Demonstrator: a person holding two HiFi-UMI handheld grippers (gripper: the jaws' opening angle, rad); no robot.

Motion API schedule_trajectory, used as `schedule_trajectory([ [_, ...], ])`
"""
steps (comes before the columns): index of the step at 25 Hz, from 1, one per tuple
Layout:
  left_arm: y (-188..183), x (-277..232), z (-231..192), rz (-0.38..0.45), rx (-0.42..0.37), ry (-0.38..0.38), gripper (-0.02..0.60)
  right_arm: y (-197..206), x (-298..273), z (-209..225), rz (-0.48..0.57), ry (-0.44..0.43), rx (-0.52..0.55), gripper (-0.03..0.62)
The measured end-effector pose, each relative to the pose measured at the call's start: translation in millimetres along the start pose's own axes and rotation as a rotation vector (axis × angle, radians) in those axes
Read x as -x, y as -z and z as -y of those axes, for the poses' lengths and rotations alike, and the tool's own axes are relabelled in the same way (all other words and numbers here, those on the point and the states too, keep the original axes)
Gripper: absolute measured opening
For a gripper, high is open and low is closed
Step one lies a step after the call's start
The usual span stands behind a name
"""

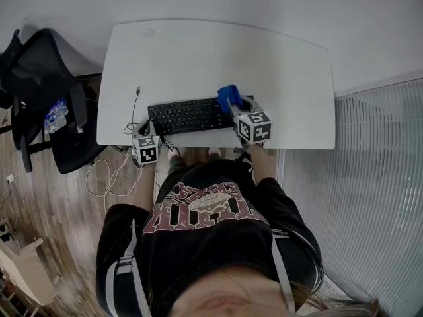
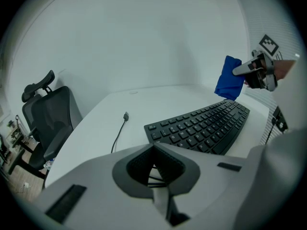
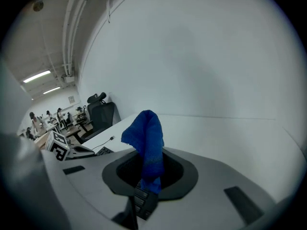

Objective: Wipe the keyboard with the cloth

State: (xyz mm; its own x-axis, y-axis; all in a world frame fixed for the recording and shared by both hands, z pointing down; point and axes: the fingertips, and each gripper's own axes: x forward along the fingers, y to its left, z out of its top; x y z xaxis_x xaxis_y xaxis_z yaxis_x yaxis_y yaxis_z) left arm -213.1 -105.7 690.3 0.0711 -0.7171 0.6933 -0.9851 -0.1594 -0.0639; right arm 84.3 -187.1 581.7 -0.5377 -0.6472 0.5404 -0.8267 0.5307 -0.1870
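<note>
A black keyboard (image 1: 188,115) lies along the near edge of the white table (image 1: 218,51). My right gripper (image 1: 234,105) is shut on a blue cloth (image 1: 228,96) and holds it above the keyboard's right end. In the right gripper view the cloth (image 3: 146,140) stands up out of the closed jaws, with keys (image 3: 144,199) just beneath. My left gripper (image 1: 144,132) hovers at the table's near edge, off the keyboard's left end, jaws shut on nothing (image 2: 153,150). From there I see the keyboard (image 2: 201,128), the cloth (image 2: 229,78) and the right gripper (image 2: 259,72) beyond.
A loose cable (image 1: 135,104) with a plug lies on the table left of the keyboard, also in the left gripper view (image 2: 120,131). A black office chair (image 1: 46,98) stands left of the table. More cables hang below the near edge (image 1: 109,174).
</note>
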Motion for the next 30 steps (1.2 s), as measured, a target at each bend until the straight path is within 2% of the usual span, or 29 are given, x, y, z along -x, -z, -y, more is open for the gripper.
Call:
schedule_trajectory([
  [9,0.1,-0.2,-0.1,-0.007,0.004,-0.002,0.035,-12.9,-56.7,-144.3,-0.027,-0.336,0.128,0.064],
  [16,-0.6,0.3,-0.1,0.006,0.02,0.005,0.035,-11.0,-86.1,-232.0,-0.063,-0.532,0.191,0.064],
  [22,0.2,0.7,0.5,0.015,0.021,0.027,0.035,13.9,-105.1,-261.0,-0.143,-0.601,0.166,0.064],
  [30,-0.3,1.7,-1.4,0.011,0.02,0.027,0.035,43.3,-117.9,-260.5,-0.21,-0.564,0.198,0.064],
])
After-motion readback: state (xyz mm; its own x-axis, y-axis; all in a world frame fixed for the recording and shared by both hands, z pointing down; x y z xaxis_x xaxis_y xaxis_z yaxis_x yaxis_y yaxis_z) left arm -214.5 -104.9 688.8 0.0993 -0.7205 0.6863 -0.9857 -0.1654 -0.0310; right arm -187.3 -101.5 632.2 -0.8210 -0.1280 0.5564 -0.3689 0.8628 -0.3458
